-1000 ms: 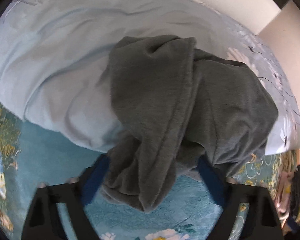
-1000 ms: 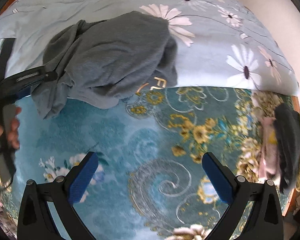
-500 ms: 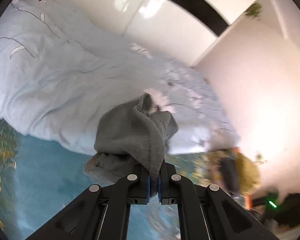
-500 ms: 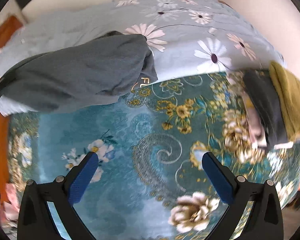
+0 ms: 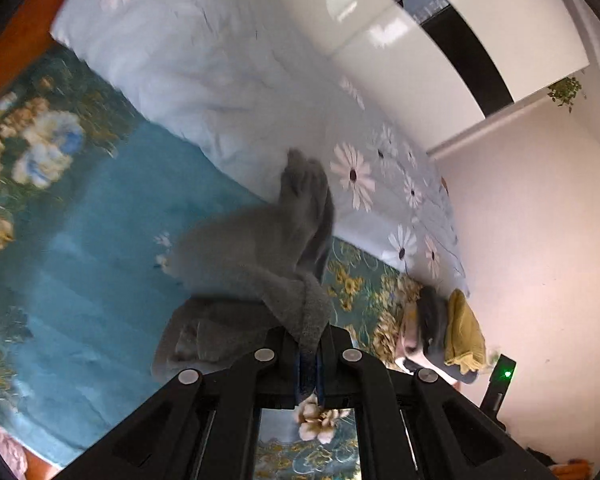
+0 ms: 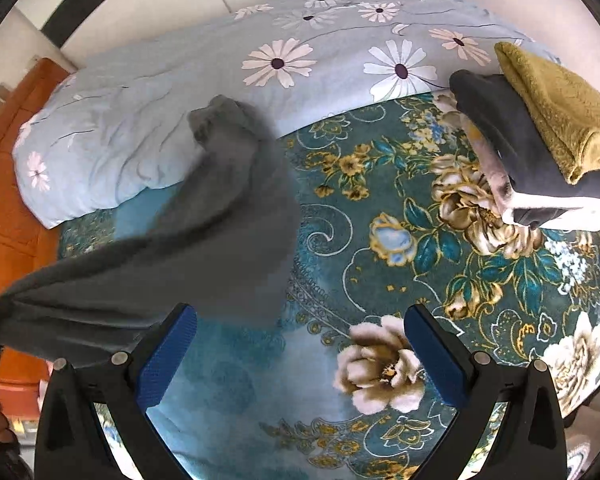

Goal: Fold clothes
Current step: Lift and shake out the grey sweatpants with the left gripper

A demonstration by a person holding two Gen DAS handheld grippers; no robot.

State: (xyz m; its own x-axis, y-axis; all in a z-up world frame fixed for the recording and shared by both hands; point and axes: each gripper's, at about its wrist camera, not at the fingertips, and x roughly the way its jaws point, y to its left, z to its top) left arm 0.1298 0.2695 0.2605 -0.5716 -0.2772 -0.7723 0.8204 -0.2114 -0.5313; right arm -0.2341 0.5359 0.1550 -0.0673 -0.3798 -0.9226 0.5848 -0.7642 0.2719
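A grey fleece garment [image 5: 255, 256] hangs stretched above the teal flowered bedspread [image 5: 79, 264]. My left gripper [image 5: 308, 368] is shut on a bunched edge of it, and the cloth trails away toward the pale blue duvet. In the right wrist view the same grey garment [image 6: 203, 252] sweeps from the left edge up across the bed, blurred by motion. My right gripper [image 6: 300, 360] stands open above the bedspread [image 6: 380, 280] with nothing between its blue pads; the garment's lower edge passes just beyond its left finger.
A pale blue duvet [image 6: 219, 92] with daisy print lies bunched along the far side. A stack of folded clothes [image 6: 540, 132], mustard on top of dark grey, sits at the bed's right edge. An orange wooden bed frame [image 6: 7, 184] borders the left. White walls stand behind.
My left gripper shut on the grey garment and lifted it off the duvet, pulling it out over the bedspread. The right gripper stayed open and shifted right, bringing the folded stack closer.
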